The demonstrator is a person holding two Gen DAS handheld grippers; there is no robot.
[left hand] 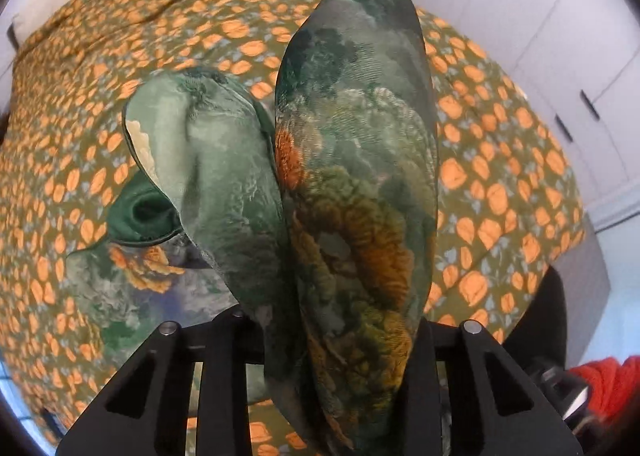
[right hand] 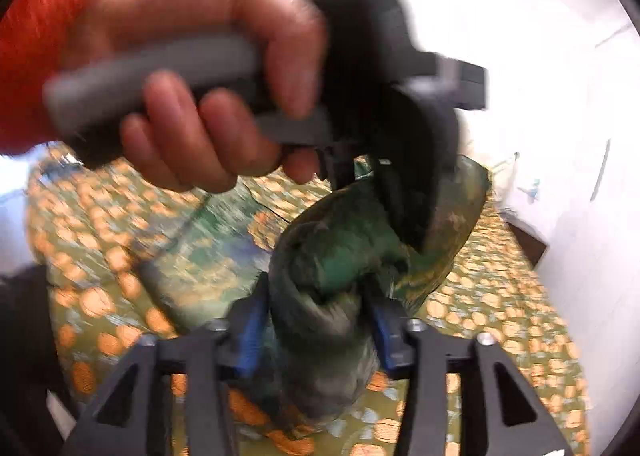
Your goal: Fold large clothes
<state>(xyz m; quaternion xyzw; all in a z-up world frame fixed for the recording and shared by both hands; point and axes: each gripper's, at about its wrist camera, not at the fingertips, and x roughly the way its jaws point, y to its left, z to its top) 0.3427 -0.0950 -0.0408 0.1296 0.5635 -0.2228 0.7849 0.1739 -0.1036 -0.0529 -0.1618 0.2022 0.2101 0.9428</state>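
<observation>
A green garment printed with orange and yellow flowers [left hand: 352,183] is held up above a bed. My left gripper [left hand: 320,332] is shut on a bunched fold of it; the cloth hides the fingertips. The rest of the garment [left hand: 120,280] drapes down onto the bed at lower left. In the blurred right wrist view my right gripper [right hand: 316,320] is shut on another bunch of the same garment [right hand: 340,256], between blue pads [right hand: 248,332]. The left gripper's body and the hand holding it [right hand: 192,95] are close in front of the right gripper.
The bed has an olive cover with orange flowers [left hand: 160,35]. White cupboard doors [left hand: 560,55] stand behind the bed. A red sleeve [left hand: 608,388] shows at lower right. A white wall [right hand: 540,55] is at the right.
</observation>
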